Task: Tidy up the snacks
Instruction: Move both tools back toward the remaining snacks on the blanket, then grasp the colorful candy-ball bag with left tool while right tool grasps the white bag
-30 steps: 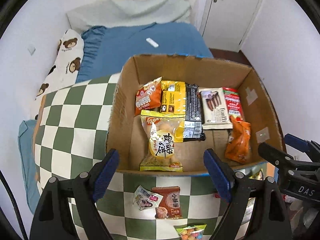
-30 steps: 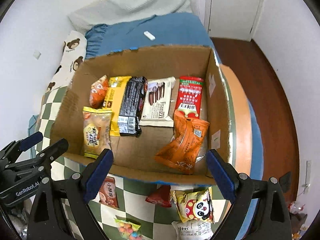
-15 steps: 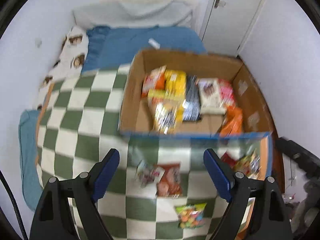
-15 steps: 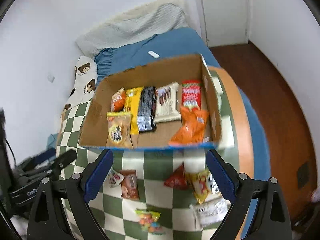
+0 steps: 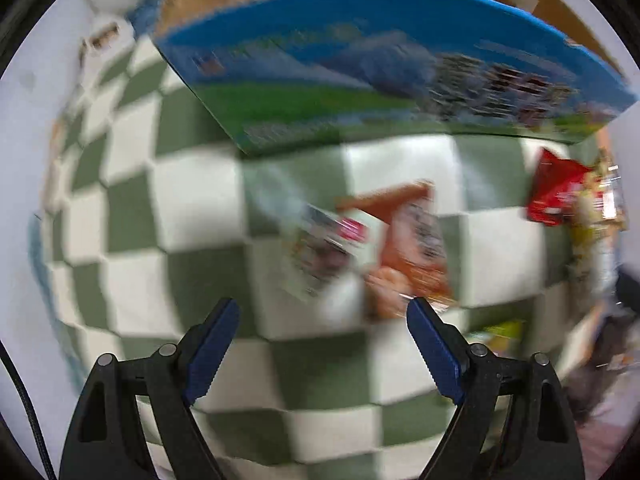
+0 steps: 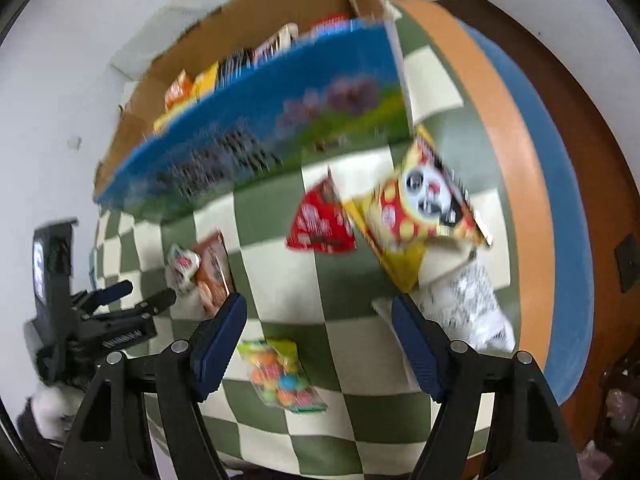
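The cardboard box (image 5: pixel 380 60) with a blue printed front fills the top of the left wrist view, with snacks inside. On the checkered cloth in front of it lie a white-pink packet (image 5: pixel 320 248) and an orange-brown packet (image 5: pixel 416 248), just beyond my open left gripper (image 5: pixel 322 320), which holds nothing. In the right wrist view my right gripper (image 6: pixel 320 308) hangs over the cloth, its jaws closing with nothing pressed between them. A colourful candy packet (image 6: pixel 280 376) lies under its left finger. Ahead are a red packet (image 6: pixel 320 220), a yellow panda packet (image 6: pixel 416 208) and a white packet (image 6: pixel 468 304).
The left gripper (image 6: pixel 150 291) shows at the left edge of the right wrist view, beside the orange-brown packet (image 6: pixel 212 272). The cloth ends at an orange and blue edge (image 6: pixel 532 200) on the right, with brown floor beyond. The view is motion-blurred.
Both grippers have dropped from above the box towards the cloth in front of it, so the loose packets now look larger. The right jaws stand narrower than before.
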A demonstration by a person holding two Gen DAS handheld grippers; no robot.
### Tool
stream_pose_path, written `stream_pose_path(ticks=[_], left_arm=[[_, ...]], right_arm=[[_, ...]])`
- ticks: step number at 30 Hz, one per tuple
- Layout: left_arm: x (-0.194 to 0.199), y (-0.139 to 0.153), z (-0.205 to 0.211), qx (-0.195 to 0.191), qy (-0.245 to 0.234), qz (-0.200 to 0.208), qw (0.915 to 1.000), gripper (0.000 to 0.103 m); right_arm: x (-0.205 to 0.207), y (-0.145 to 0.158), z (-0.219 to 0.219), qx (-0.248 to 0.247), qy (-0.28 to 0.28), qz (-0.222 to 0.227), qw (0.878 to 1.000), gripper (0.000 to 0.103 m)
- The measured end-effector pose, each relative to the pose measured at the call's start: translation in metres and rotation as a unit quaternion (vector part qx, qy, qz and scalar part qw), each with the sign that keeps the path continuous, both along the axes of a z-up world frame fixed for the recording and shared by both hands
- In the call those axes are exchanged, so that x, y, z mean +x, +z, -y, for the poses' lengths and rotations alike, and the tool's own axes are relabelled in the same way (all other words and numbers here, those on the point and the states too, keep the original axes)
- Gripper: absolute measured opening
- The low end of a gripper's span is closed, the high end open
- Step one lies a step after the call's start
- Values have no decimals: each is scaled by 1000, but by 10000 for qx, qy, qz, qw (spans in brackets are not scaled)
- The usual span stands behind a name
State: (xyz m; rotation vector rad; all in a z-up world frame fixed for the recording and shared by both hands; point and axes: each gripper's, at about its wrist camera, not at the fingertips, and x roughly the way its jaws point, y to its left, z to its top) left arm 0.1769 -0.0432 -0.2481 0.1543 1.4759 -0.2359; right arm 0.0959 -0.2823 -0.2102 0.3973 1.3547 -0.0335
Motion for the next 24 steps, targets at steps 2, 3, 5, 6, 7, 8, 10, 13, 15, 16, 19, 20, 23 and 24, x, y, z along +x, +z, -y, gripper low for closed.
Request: stream_pose_path(ticks=[2, 3, 5, 6, 7, 8, 10, 13, 15, 16, 19, 20, 23, 24], left_arm=[[-14, -9, 6, -218, 95, -282, 9993, 86], [-18, -14, 9, -276, 124, -385, 9988, 86], [-28, -26, 15, -409, 282, -655, 9966, 86], [-31, -27, 17, -494, 329, -727, 9956, 86], [-38, -29, 21, -642, 370, -800, 9940, 86], [-44, -29, 25, -692, 363, -837, 9934, 86], [-58, -30, 38, -801, 213, -949, 9920, 86], [-75, -45, 56, -845, 101, -1278, 9881, 86], [-81, -56, 64, -908, 144, -1510, 9843, 86], [-83, -60, 70, -978, 208, -1620, 9817, 86], [-84, -66, 80, -1057, 355, -1687, 9793, 86], [-83, -68, 82, -1086, 402, -1687, 9788, 86], [-83, -71, 87, -1075, 484, -1642, 9794, 86], [-83, -72, 89, -1058, 503, -1624, 9797, 86]], right_arm=[[-14, -10, -5, -31, 53, -87, 9999, 77], [-19, -14, -5, -77, 36, -105, 9999, 77], [-37, -20, 4, -157, -189, -123, 9996, 77], [-46, -23, 13, -160, -394, -108, 9990, 77], [-52, -24, 21, -173, -569, -83, 9982, 77], [-57, -25, 29, -201, -724, -52, 9972, 78], [-67, -27, 47, -289, -1021, -32, 9944, 78], [-67, -30, 59, -419, -975, -51, 9943, 78], [-65, -34, 69, -264, -1175, -62, 9927, 78], [-65, -39, 76, 10, -1378, -134, 9904, 78], [-62, -53, 89, 691, -1898, -286, 9790, 78], [-60, -57, 91, 833, -2011, -301, 9756, 78], [-42, -65, 89, 757, -2062, -324, 9750, 78], [-33, -66, 87, 626, -2009, -340, 9770, 78]])
